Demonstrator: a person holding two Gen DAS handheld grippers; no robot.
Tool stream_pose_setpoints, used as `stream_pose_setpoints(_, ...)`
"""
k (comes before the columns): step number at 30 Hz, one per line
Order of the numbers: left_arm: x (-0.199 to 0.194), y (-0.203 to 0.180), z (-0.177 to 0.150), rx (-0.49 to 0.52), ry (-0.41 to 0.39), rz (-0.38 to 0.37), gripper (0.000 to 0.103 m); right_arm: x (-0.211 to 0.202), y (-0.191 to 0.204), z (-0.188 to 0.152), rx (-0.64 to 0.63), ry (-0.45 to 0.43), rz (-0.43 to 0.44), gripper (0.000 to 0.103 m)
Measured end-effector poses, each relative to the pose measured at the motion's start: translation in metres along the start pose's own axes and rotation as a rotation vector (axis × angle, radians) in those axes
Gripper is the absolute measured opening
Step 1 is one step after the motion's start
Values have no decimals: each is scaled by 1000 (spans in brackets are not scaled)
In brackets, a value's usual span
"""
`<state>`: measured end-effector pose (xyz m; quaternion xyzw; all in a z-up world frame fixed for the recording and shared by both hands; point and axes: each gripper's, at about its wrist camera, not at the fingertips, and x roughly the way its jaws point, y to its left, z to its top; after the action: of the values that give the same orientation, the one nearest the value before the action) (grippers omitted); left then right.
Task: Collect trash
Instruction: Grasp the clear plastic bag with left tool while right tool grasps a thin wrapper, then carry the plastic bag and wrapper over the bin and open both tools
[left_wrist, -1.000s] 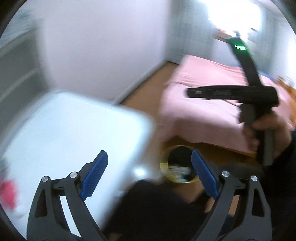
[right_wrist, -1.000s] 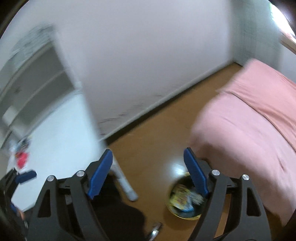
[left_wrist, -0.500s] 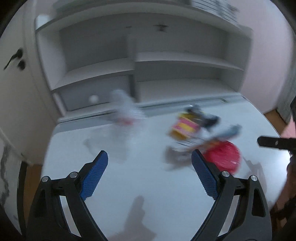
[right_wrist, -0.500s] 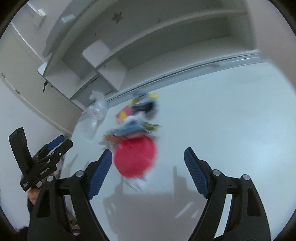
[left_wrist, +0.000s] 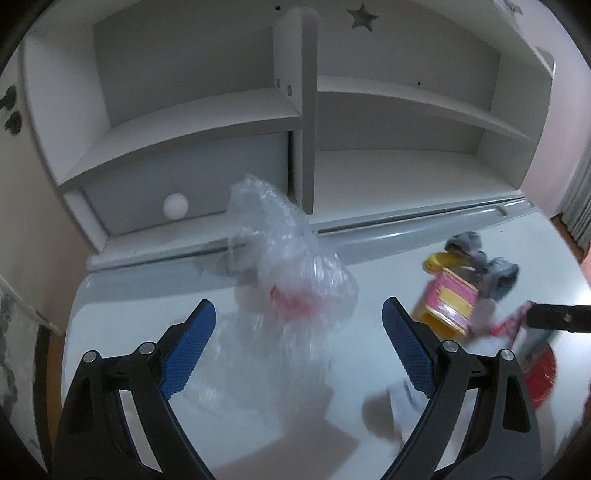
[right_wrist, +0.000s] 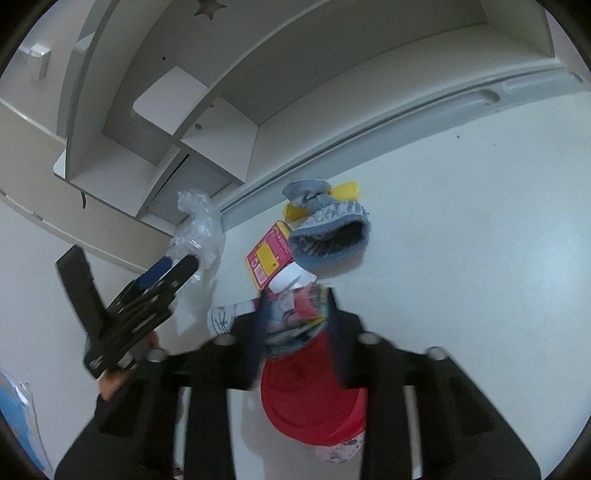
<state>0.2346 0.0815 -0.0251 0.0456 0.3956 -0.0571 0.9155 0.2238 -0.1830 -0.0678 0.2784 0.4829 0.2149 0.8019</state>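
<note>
A crumpled printed wrapper (right_wrist: 295, 321) sits between the pads of the right claw (right_wrist: 297, 332), whose jaws have just been closing and now stand narrow around it; they look to be pinching it, though blur hides the actual contact. Just under the claw and partly beneath the wrapper lies a red lid (right_wrist: 314, 398). Beyond the fingertips is a pink-and-yellow box (right_wrist: 267, 254), and a blue sock (right_wrist: 328, 236) just past that, with a yellow piece (right_wrist: 345, 190) behind the sock. All of this lies on a white desk (right_wrist: 461, 240).

The left claw (left_wrist: 299, 347) hangs with its jaws wide apart and nothing gripped. A clear plastic bag (left_wrist: 291, 280) bulges up between and ahead of its blue pads (left_wrist: 188, 350), touching neither as far as can be seen. To the right of this claw the box (left_wrist: 448, 302) and sock (left_wrist: 480, 258) show again, and a black finger of the right claw (left_wrist: 557, 319) reaches in from the right edge. Behind the bag rises a white shelf unit (left_wrist: 306, 122) with a drawer knob (left_wrist: 175, 206).

In the right view the left claw (right_wrist: 173, 273) sits off to the left, by the bag (right_wrist: 199, 225), a hand (right_wrist: 110, 384) on its grip.
</note>
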Motion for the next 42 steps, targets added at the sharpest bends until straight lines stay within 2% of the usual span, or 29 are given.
stream_pose_setpoints(2, 8, -1, 3, 13, -26, 63, 87, -6, -1, -2, 6, -3, 19, 14)
stream_pose_setpoints(4, 12, 0, 3, 17, -18, 66, 73, -16, 2, -4, -5, -11, 39, 11)
stream_pose_setpoints(6, 15, 1, 2, 14, 0, 64, 39, -29, 4, -7, -15, -19, 56, 9)
stream_pose_setpoints(7, 15, 0, 2, 17, 9, 82, 34, -36, 5, -8, -19, -24, 68, 8)
stream_pose_setpoints(9, 11, 0, 2, 1, 0, 82, 30, -51, 8, -11, -29, -43, 85, 7)
stream_pose_setpoints(12, -8, -6, 4, 2, -35, 100, 29, -79, 9, -17, -44, -80, 96, 5)
stream_pose_setpoints(15, -33, -22, 8, -9, -68, 82, 29, -114, 4, -23, -48, -133, 92, 5)
stream_pose_setpoints(21, -81, -89, 14, 61, -135, 15, 29, -206, -32, -40, -18, -286, 25, 4)
stream_pose_setpoints(25, -111, -166, 9, 165, -165, -94, 29, -264, -70, -62, 20, -380, -65, 4)
stream_pose_setpoints(31, -148, -310, -33, 360, -199, -330, 29, -354, -150, -113, 134, -536, -272, 4)
stream_pose_setpoints(37, -180, -441, -78, 493, -168, -601, 29, -434, -218, -182, 280, -662, -442, 4)
stream_pose_setpoints(39, -185, -468, -89, 521, -147, -664, 29, -452, -242, -206, 327, -678, -517, 5)
stream_pose_setpoints(42, -184, -508, -112, 555, -89, -756, 29, -457, -279, -239, 399, -666, -595, 5)
